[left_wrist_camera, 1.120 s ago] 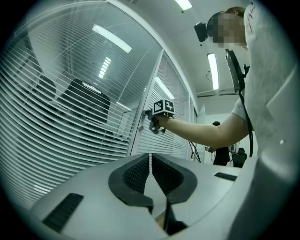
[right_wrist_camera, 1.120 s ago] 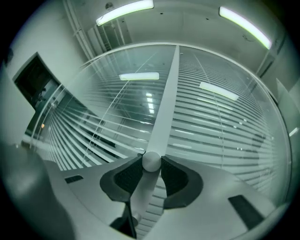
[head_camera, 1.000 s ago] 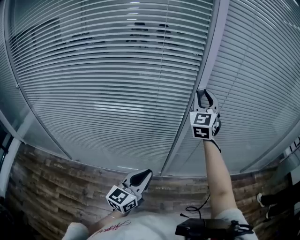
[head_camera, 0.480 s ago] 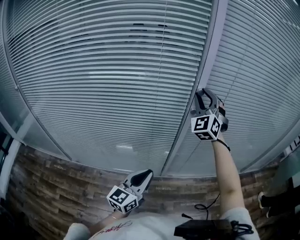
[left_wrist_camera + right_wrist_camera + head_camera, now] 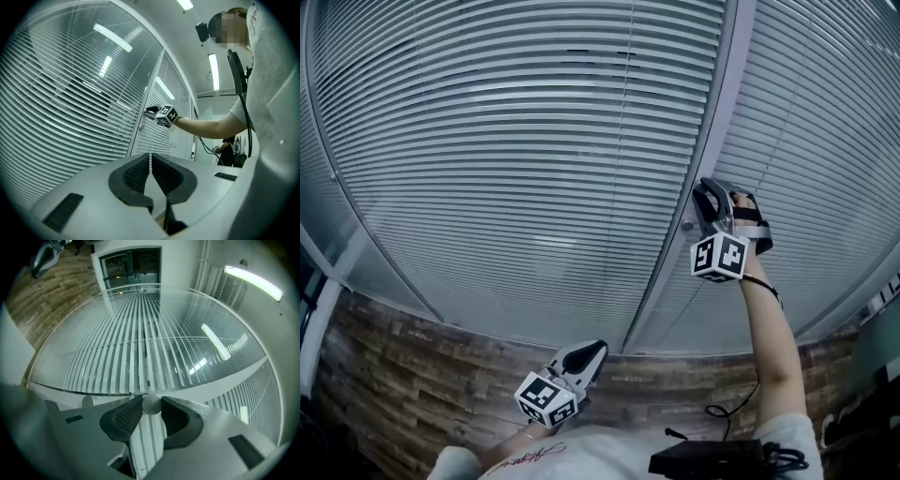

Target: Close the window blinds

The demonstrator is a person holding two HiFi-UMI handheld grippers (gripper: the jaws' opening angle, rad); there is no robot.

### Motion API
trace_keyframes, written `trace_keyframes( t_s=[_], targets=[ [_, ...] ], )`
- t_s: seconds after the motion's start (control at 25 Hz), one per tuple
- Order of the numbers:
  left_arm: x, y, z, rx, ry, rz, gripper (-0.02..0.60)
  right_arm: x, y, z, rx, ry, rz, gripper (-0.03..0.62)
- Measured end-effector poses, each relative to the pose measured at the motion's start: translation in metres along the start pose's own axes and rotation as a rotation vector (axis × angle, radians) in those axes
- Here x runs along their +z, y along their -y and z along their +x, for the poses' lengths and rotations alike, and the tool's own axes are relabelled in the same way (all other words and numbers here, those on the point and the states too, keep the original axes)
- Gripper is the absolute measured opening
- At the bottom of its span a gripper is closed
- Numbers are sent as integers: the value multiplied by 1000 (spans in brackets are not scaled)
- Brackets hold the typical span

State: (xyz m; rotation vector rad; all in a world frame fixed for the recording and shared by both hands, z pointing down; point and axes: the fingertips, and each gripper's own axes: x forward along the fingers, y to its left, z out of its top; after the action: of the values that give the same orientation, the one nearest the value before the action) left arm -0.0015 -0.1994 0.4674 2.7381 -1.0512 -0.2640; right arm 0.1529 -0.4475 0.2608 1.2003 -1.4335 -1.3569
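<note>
The slatted blinds (image 5: 516, 169) hang behind glass, left of a pale upright frame post (image 5: 680, 234). My right gripper (image 5: 712, 199) is raised to that post, shut on a small round white knob (image 5: 151, 404) held between its fingertips. The blinds (image 5: 140, 343) fill the right gripper view past the knob. Low by the person's body, my left gripper (image 5: 587, 355) is shut with nothing in it. In the left gripper view its jaws (image 5: 151, 165) point at the window, and the right gripper (image 5: 153, 111) shows at the post.
A second small knob (image 5: 87, 401) sits on the frame just left of the held one. More blinds (image 5: 825, 141) cover the pane right of the post. A wood-look floor (image 5: 412, 366) runs below the window. A black device (image 5: 708, 459) with cables hangs at the person's waist.
The right gripper has twisted on the knob, its marker cube swinging right and down. The dark shapes seen through the upper slats have faded. The left gripper has stayed still.
</note>
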Motion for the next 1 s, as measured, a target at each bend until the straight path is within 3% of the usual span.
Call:
trace_keyframes(
  t_s=[0.6, 1.0],
  targets=[
    [-3, 2, 8, -9, 9, 1, 29, 2, -12, -1, 76, 21, -486, 132],
    [-2, 5, 18, -15, 16, -13, 29, 0, -20, -2, 128, 83, -706, 132]
  ],
)
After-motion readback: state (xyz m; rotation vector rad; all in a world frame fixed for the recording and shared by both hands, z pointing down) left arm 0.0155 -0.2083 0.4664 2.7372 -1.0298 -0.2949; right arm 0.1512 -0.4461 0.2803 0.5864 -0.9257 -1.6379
